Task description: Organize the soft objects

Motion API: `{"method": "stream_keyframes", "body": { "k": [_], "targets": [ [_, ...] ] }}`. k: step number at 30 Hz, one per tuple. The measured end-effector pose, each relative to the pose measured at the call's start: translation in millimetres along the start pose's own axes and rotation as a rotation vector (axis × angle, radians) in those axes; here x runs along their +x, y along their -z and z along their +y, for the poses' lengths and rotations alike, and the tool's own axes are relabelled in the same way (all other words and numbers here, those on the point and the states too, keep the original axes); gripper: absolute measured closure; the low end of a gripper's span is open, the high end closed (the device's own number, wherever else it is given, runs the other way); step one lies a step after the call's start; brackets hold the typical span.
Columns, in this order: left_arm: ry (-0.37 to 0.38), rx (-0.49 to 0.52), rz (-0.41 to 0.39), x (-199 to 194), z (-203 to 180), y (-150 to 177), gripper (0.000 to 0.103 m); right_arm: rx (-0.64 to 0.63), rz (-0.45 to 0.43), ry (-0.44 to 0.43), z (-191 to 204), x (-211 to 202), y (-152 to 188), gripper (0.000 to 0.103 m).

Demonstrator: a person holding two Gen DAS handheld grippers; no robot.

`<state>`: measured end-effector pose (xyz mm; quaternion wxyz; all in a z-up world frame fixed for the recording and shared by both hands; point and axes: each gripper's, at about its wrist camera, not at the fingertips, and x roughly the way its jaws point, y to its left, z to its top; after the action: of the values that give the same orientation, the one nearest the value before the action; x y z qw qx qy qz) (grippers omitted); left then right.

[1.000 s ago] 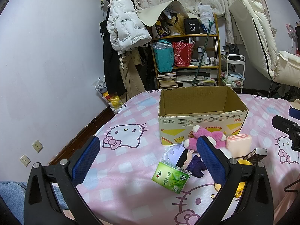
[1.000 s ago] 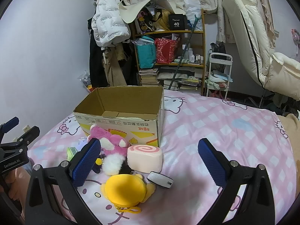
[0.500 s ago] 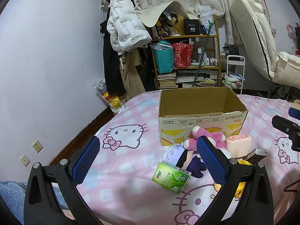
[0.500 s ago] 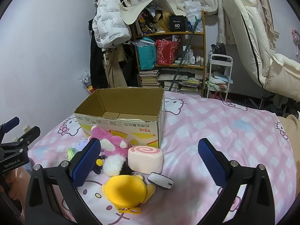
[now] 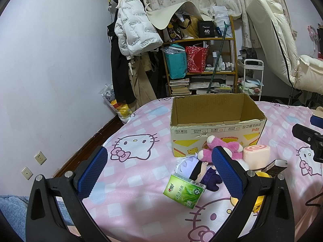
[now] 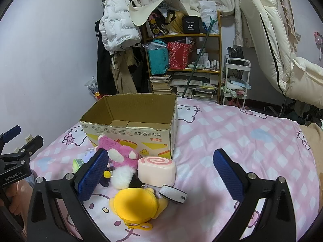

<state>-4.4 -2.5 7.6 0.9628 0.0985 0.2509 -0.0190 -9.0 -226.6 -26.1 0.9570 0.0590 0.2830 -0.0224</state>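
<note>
An open cardboard box [image 5: 216, 129] [image 6: 133, 133] stands on the pink bed. In front of it lie a pink plush [image 5: 226, 147] [image 6: 119, 151], a pink swirl-roll cushion [image 5: 256, 153] [image 6: 156, 170], a dark-haired doll [image 5: 199, 170], a yellow plush [image 6: 137, 203] and a white fluffy ball [image 6: 122, 176]. My left gripper [image 5: 159, 169] is open and empty, above the bed left of the pile. My right gripper [image 6: 161, 171] is open and empty, just before the pile; the cushion and yellow plush lie between its fingers in the view.
A green tissue pack [image 5: 184, 190] and a small dark box [image 5: 275, 165] [image 6: 172, 193] lie among the toys. A cluttered shelf [image 5: 201, 64], hanging coats [image 5: 131, 46] and a white cart [image 5: 252, 76] stand beyond the bed. The wall is at left.
Almost nothing has moved. The right wrist view has shifted slightly, with the pile a touch lower and to the right in frame.
</note>
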Motion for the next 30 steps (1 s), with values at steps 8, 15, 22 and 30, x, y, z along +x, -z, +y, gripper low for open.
{"method": "stream_keyframes", "body": {
  "k": [8, 15, 22, 30],
  "targets": [
    [-0.002, 0.012, 0.003, 3, -2, 5, 0.002, 0.002, 0.004, 0.001, -2, 1, 2, 0.000],
    [-0.001, 0.025, 0.016, 7, -5, 5, 0.001, 0.005, 0.016, 0.002, -3, 4, 4, 0.000],
    [0.001, 0.068, -0.002, 3, -19, 2, 0.002, 0.052, 0.064, -0.031, -14, 11, 0, 0.000],
    [0.057, 0.108, 0.065, 15, -50, 2, 0.002, 0.085, 0.138, -0.051, -22, 27, -3, 0.000]
  ]
}}
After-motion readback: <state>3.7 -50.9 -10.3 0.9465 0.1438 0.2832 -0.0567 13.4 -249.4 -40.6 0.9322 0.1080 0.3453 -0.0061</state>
